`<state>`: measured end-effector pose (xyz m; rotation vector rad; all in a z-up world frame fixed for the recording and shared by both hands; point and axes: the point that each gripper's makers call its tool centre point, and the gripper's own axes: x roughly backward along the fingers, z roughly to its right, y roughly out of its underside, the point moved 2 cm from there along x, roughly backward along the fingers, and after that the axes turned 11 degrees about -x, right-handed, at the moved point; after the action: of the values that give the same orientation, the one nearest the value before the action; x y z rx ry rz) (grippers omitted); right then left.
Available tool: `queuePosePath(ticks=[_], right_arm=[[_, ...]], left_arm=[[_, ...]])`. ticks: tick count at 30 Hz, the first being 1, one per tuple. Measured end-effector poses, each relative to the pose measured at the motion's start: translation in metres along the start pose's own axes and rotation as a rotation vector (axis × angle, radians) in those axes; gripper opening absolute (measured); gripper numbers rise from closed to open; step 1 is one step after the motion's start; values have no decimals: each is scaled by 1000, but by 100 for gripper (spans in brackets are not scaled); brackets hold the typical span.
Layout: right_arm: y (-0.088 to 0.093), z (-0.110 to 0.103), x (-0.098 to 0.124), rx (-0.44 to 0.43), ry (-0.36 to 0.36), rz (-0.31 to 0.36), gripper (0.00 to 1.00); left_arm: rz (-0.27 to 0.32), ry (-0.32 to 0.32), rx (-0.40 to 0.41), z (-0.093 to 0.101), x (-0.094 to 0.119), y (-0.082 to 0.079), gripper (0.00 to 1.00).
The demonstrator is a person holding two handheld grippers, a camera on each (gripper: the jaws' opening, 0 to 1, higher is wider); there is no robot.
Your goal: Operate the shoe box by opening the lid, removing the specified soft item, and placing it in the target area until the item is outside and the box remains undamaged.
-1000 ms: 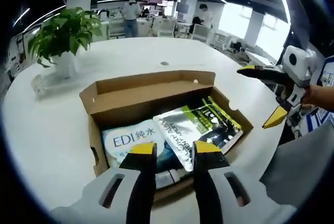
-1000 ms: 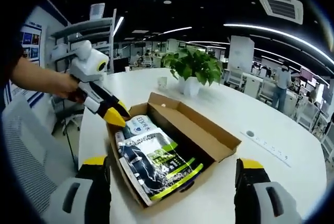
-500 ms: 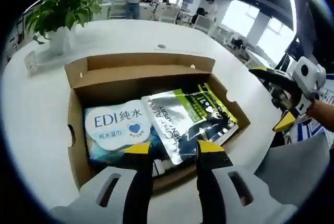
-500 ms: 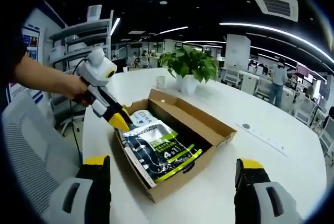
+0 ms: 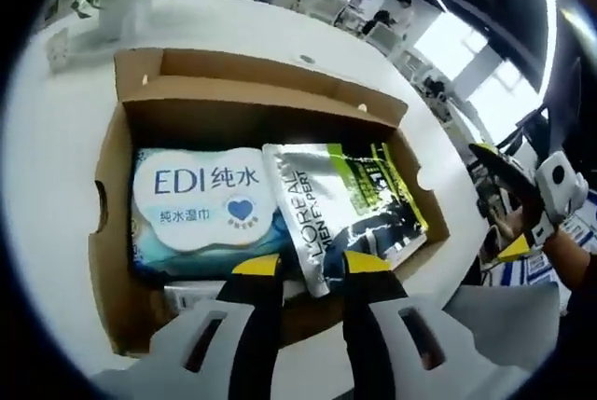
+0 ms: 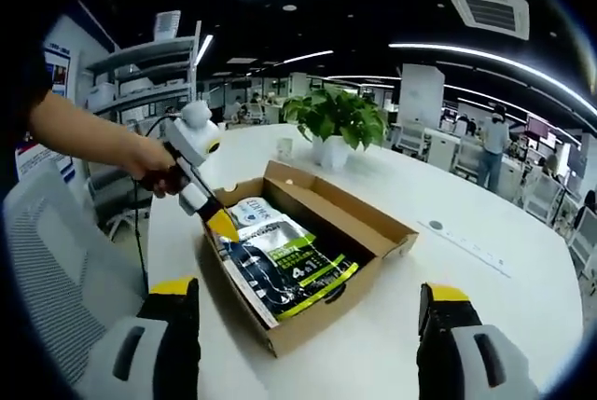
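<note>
White office table [image 6: 485,316] carries an open brown cardboard shoe box [image 5: 107,260]. Left gripper [image 5: 298,274], jaws narrowly apart, hovers over the silver-green soft pouch [image 5: 326,204]; pinching one edge seems wise. Right gripper [image 6: 303,299] waits, jaws wide.

Potted plant [image 6: 334,123] on white table [image 6: 522,307]

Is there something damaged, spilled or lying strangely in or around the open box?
Nothing is damaged or spilled. The shoe box looks intact. The L'Oreal pouch lies askew, overlapping the wipes pack. A potted plant stands upright behind.
</note>
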<state>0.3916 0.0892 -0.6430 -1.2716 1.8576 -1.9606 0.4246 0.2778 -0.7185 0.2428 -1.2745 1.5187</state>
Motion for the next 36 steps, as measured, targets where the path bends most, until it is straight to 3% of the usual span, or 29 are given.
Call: queuePosePath(ticks=[2, 6, 16, 20, 30, 36], right_arm=[[0, 0, 0, -2, -2, 1, 97], [2, 3, 0, -5, 0, 0, 97], [3, 5, -4, -6, -3, -4, 95], [3, 3, -7, -2, -11, -5, 93], [4, -4, -15, 15, -35, -11, 88], [1, -10, -20, 23, -50, 0, 81]], left_arm=[[-4, 29, 30, 3, -2, 0, 17], [-11, 17, 47, 0, -3, -3, 12], [-26, 41, 12, 6, -4, -1, 5], [14, 54, -93, 11, 0, -7, 0], [23, 45, -127, 32, 14, -12, 0], [41, 12, -150, 34, 19, -20, 0]])
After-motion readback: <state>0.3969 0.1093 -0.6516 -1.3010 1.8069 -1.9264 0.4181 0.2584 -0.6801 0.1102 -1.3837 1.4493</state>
